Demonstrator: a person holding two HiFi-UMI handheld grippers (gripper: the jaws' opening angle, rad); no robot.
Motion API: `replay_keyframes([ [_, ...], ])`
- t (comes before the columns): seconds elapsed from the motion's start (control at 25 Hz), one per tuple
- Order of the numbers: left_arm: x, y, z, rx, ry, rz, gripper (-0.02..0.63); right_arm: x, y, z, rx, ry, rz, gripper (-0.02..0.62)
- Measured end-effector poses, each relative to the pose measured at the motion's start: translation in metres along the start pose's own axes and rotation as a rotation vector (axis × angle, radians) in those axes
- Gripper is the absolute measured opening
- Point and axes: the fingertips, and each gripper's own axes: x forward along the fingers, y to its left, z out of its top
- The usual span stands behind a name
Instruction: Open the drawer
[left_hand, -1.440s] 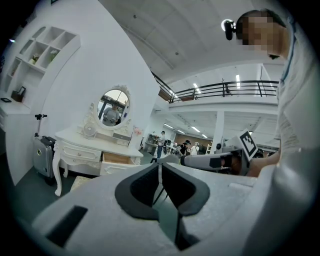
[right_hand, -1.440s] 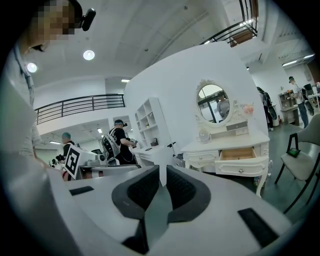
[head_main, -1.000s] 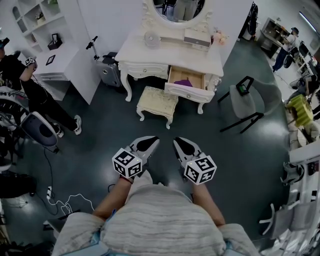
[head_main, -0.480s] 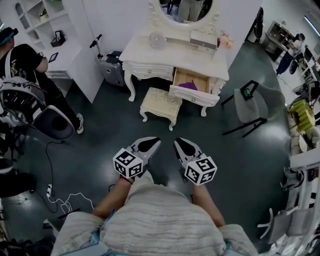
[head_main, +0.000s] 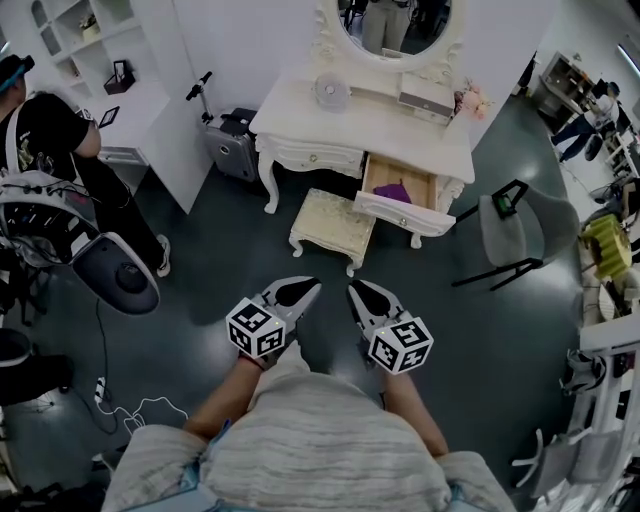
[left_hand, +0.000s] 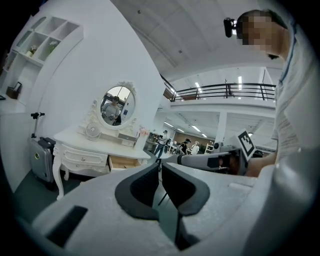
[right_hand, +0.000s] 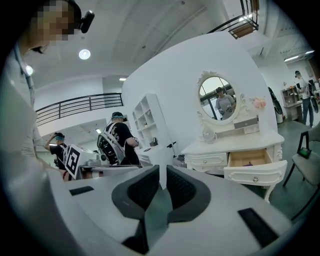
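Note:
A white dressing table (head_main: 300, 115) stands across the dark floor, well away from me. Its right-hand drawer (head_main: 405, 212) is pulled out, and something purple (head_main: 392, 190) lies inside it. The left-hand drawer (head_main: 318, 158) sits flush. I hold both grippers side by side in front of my body, far short of the table. The left gripper (head_main: 313, 284) is shut and empty. The right gripper (head_main: 352, 286) is also shut and empty. The open drawer (right_hand: 255, 172) shows at the right of the right gripper view, past the right gripper (right_hand: 162, 168). It shows small beyond the left gripper (left_hand: 160, 163), as the drawer (left_hand: 122, 161).
A padded stool (head_main: 332, 222) stands before the table, left of the open drawer. A grey chair (head_main: 515, 225) is to the right, a suitcase (head_main: 232, 140) and white shelving (head_main: 120, 90) to the left. A person (head_main: 60, 140) with gear stands at far left. Cables (head_main: 130, 408) lie on the floor.
The dressing table, stool and chair have slid right and lower in the head view as I moved. Both grippers stay shut in the same place before my body.

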Motion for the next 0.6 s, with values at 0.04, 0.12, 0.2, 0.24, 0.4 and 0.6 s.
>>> replay_keyframes([
  [0.04, 0.000, 0.011, 0.003, 0.000, 0.000, 0.002, 0.028, 0.010, 0.000, 0.002, 0.000, -0.001, 0.001, 0.012],
  [0.12, -0.001, 0.033, 0.010, -0.001, -0.002, 0.008, 0.028, 0.031, -0.001, 0.008, -0.002, -0.004, 0.001, 0.012],
  [0.2, -0.001, 0.054, 0.018, 0.000, -0.002, 0.010, 0.028, 0.050, -0.003, 0.014, -0.002, -0.007, -0.004, 0.011],
  [0.24, -0.001, 0.063, 0.022, 0.001, -0.002, 0.008, 0.028, 0.058, -0.004, 0.017, -0.002, -0.009, -0.007, 0.011],
  [0.4, -0.001, 0.093, 0.033, 0.015, -0.003, -0.010, 0.028, 0.089, -0.008, 0.023, -0.011, -0.016, -0.019, 0.012],
  [0.6, -0.006, 0.122, 0.047, 0.023, -0.015, -0.027, 0.028, 0.113, -0.008, 0.033, -0.019, -0.031, -0.047, 0.012],
])
